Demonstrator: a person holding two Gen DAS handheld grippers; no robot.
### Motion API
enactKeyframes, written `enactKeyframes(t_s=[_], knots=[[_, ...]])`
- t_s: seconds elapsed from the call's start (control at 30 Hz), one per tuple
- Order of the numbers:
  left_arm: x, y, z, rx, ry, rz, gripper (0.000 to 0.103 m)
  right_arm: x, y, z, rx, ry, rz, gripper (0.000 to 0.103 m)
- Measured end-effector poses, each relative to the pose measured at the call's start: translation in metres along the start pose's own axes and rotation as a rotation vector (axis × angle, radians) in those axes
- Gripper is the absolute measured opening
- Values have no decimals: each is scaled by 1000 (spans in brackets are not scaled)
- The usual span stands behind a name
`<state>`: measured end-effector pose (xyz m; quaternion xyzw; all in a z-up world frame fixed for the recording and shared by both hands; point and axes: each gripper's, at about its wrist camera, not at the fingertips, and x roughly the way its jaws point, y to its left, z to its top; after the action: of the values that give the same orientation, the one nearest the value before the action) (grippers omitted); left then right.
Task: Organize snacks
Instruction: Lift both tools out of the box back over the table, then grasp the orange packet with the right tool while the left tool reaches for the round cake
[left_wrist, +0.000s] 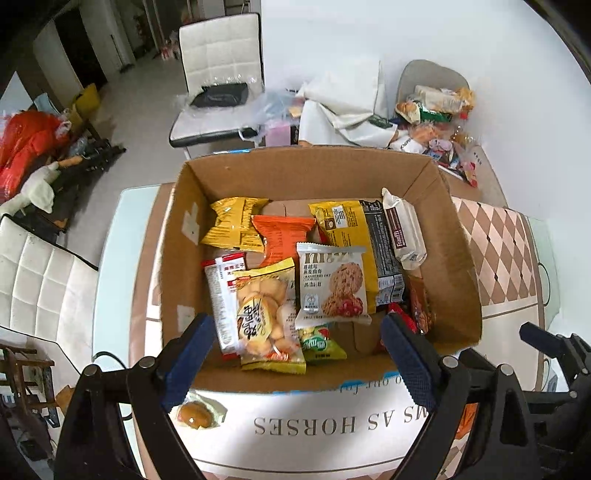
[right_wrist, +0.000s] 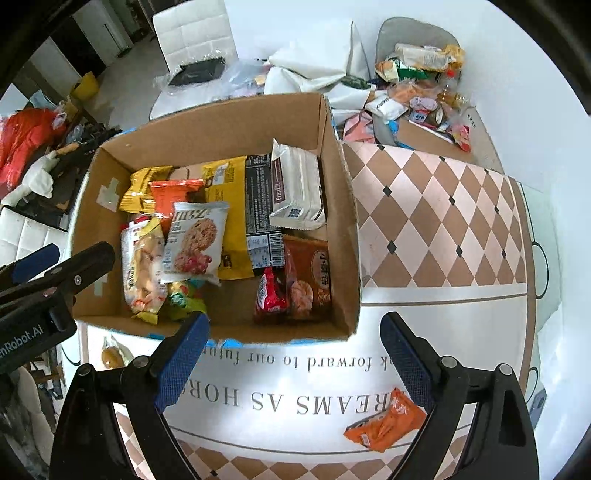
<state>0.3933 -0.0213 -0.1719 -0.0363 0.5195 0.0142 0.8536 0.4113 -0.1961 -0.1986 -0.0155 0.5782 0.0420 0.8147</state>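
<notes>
Your left gripper (left_wrist: 295, 350) hangs over the near wall of the cardboard box (left_wrist: 207, 177), its fingers (left_wrist: 188, 354) spread wide with nothing between them. Your right gripper (right_wrist: 295, 354) sits just outside the box's near right corner, fingers (right_wrist: 406, 365) likewise spread and empty, above the printed cloth (right_wrist: 424, 206) on the bench (left_wrist: 110, 236).

The box stands open at the top, all four walls upright, and the snacks lie loose inside: a cranberry oat cookie pack (left_wrist: 332, 284) on top near the middle, a yellow biscuit bag (left_wrist: 266, 314) beside it toward the left wall, an orange packet (left_wrist: 282, 236) and a yellow packet (left_wrist: 236, 225) further back, a white wafer pack (left_wrist: 402, 229) leaning on the right wall. There is bare floor in the box at its near side, between the green candy (left_wrist: 321, 343) and the red wrapper (right_wrist: 271, 291).

Outside the box, an orange snack pack (right_wrist: 388, 421) lies on the cloth close by your right fingers, and a small bun in clear wrap (left_wrist: 194, 411) lies by the box's near left corner. To the right the chequered cloth is open. Beyond the bench, a pile of further snacks (left_wrist: 439, 114) sits on a grey chair, and a white chair (left_wrist: 218, 74) stands behind the box.
</notes>
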Motion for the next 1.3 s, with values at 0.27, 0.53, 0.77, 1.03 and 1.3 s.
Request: enactKeyframes(t_s=[0.27, 0.53, 0.77, 1.03, 1.3], knots=[[-48, -1, -24, 2, -82, -3, 92, -46, -1, -27, 13, -74, 48, 96], [-97, 2, -43, -25, -141, -17, 92, -96, 3, -48, -23, -163, 52, 96], [-116, 3, -52, -44, -165, -19, 92, -117, -5, -57, 4, -173, 120, 96], [-67, -5, -83, -42, -15, 27, 92, -65, -76, -85, 284, -22, 201, 97], [15, -9, -123, -83, 187, 20, 92, 31, -163, -131, 549, 171, 141, 98]])
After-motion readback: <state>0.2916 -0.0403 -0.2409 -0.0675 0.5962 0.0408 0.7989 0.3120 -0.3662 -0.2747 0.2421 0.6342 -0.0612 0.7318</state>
